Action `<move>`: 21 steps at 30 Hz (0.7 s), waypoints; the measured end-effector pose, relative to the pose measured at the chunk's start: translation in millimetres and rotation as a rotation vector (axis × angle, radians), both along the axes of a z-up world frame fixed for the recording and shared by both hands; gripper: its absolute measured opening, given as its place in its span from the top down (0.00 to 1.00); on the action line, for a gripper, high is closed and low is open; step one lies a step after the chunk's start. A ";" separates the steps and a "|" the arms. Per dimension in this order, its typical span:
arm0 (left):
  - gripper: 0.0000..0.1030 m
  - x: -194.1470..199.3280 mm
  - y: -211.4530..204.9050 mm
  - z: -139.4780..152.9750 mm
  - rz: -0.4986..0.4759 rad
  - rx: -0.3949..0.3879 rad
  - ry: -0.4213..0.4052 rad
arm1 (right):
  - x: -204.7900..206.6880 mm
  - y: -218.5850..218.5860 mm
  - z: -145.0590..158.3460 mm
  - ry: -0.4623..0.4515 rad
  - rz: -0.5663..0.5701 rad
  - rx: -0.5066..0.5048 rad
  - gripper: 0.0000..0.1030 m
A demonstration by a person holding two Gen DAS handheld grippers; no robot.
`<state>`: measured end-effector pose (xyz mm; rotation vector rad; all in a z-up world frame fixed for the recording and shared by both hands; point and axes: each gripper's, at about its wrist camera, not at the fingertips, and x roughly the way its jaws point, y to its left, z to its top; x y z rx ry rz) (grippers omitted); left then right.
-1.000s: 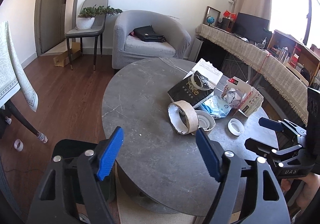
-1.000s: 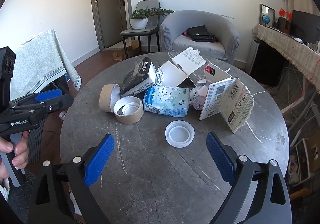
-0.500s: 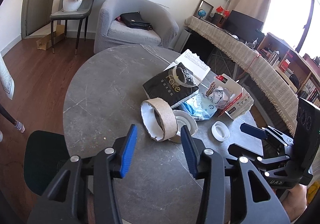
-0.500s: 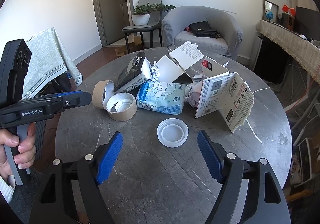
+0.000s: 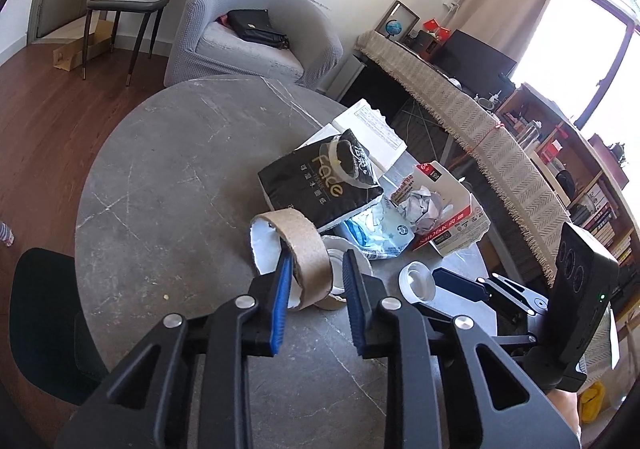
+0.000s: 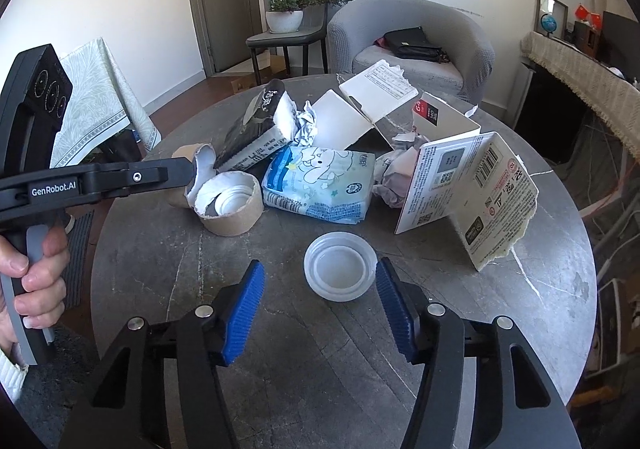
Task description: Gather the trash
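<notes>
Left wrist, claw (image 5: pixel 314 269) closing, tape core (image 5: pixel 298 245) between

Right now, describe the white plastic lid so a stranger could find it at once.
On the round grey table, look in front of the trash pile, on the bare stone nearest the right hand-held gripper. The white plastic lid lies alone there, round and shallow, touching none of the trash.

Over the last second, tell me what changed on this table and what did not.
Both grippers advanced and their jaws have just been closing. The left gripper now straddles the wall of the upright cardboard tape core, one finger inside the ring. The right gripper brackets the white plastic lid, pads not yet pressing. The boxes, tissue packs and table stayed put.
</notes>
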<state>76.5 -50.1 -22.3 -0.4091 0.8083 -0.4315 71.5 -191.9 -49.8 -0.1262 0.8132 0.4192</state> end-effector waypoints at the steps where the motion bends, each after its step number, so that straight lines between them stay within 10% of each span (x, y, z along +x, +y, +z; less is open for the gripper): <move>1: 0.79 0.8 0.3 0.0 -0.001 -0.003 0.002 | 0.8 0.4 -0.6 0.001 -0.002 -0.002 0.46; 21: 0.96 -14.8 -2.5 19.7 -0.035 0.105 -0.095 | 2.6 15.2 13.6 -0.007 0.013 -0.003 0.62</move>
